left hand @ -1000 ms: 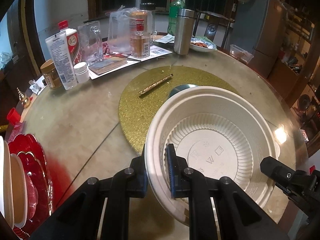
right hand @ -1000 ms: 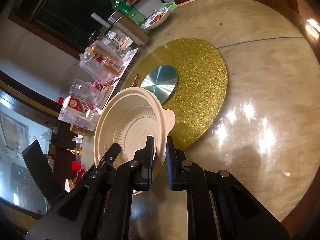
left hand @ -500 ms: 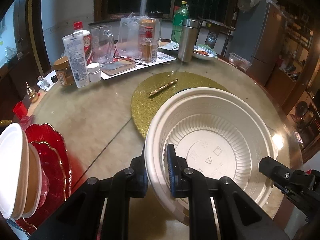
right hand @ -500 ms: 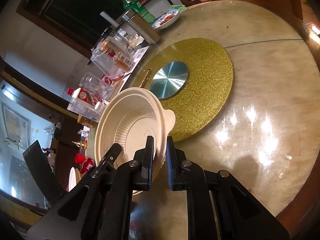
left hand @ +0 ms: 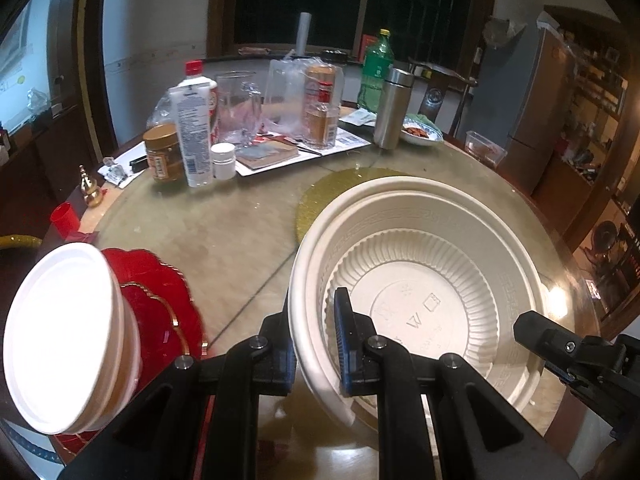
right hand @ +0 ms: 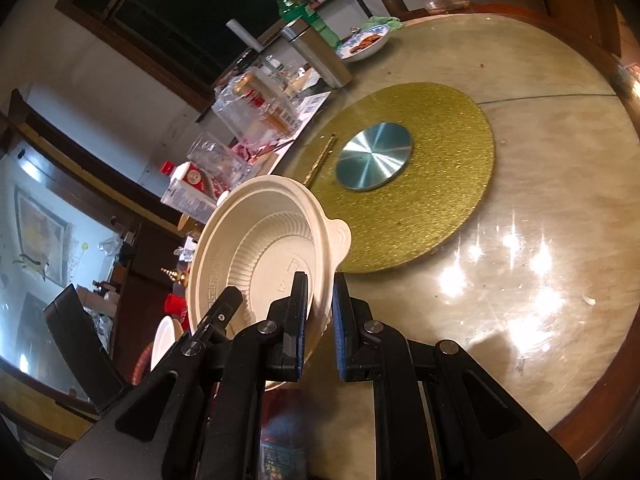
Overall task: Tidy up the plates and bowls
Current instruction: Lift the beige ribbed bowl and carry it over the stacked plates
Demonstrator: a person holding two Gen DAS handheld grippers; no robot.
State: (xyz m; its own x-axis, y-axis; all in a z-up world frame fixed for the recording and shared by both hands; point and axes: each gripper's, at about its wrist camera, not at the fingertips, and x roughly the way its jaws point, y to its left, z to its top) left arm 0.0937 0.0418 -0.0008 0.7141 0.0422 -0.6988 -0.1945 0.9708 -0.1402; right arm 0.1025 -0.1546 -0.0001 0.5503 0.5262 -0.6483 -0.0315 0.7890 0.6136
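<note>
Bowl: a cream plastic bowl [left hand: 424, 280] with a ribbed inner wall and a small tab handle on its rim, held up off the table [right hand: 540, 240] between both grippers; tilted in the right wrist view, its open side facing the camera.
Left gripper: the left gripper [left hand: 312, 320] is clenched on the bowl's near rim; one blue-padded finger [left hand: 344, 320] lies inside the wall, the other outside it.
Right gripper: the right gripper [right hand: 320, 308] is clamped on the opposite rim just below the tab handle; one finger [right hand: 300, 308] inside the bowl, the other outside; its black tip also shows at the bowl's far edge in the left wrist view.
Stack: at the lower left of the left wrist view, white bowls [left hand: 64, 336] lean on their sides against red plates [left hand: 160, 304] with gold trim, near the table's edge.
Table centre: a round gold glitter mat [right hand: 440, 184] carries a shiny metal disc [right hand: 374, 156]; a thin gold stick [right hand: 320, 160] lies beside the disc; the bowl hangs in front of the mat's near edge.
Far side: jars, bottles, a glass mug [left hand: 238, 108], a steel flask [left hand: 392, 108] and a small dish of food [left hand: 422, 134] crowd the table's back edge.
</note>
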